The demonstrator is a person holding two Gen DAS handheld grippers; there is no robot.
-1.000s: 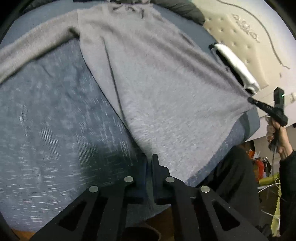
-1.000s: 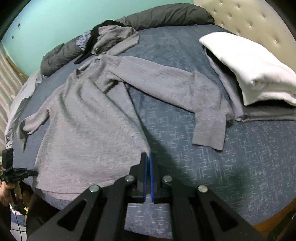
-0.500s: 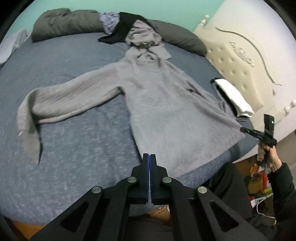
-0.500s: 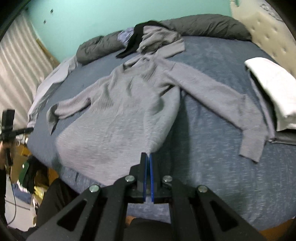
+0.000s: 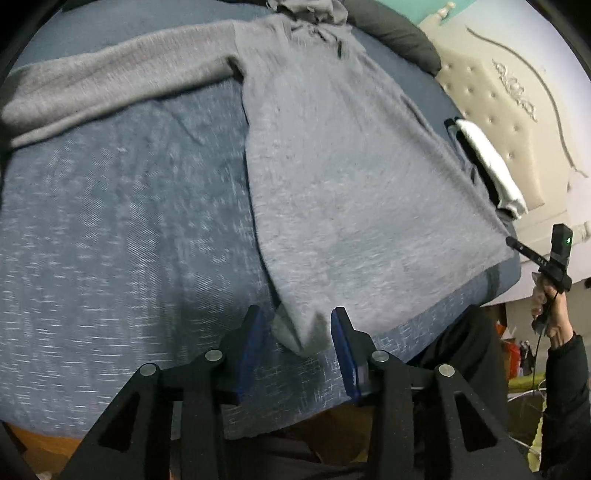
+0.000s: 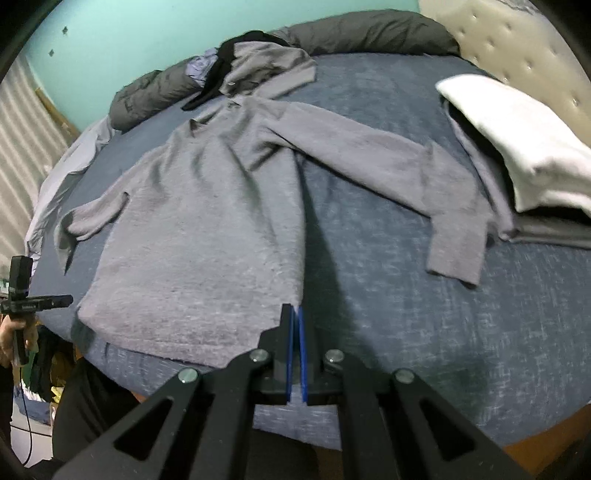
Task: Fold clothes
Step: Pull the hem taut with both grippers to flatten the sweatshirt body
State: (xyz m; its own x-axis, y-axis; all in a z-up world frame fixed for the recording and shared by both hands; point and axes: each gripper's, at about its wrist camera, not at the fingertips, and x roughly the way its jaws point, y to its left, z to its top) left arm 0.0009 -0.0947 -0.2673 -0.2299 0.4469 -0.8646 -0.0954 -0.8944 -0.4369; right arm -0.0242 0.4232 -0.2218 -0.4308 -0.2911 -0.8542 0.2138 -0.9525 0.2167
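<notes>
A grey sweater [image 5: 351, 177] lies spread flat, sleeves extended, on a bed with a blue cover [image 5: 122, 258], its collar at the far side and its hem along the near edge. The left gripper [image 5: 297, 332] has just been opening; its jaws stand apart with the sweater's near left hem corner lying loose between them, the pads not pressing on it. The right gripper [image 6: 295, 314] is clenched at the near right hem corner; whether fabric is pinched cannot be told. A folded white garment [image 6: 517, 129] rests on darker folded clothes at the right, beside the right sleeve's cuff. Dark pillows [image 6: 369, 33] and a heap of unfolded clothes [image 6: 258, 62] lie at the far side.
</notes>
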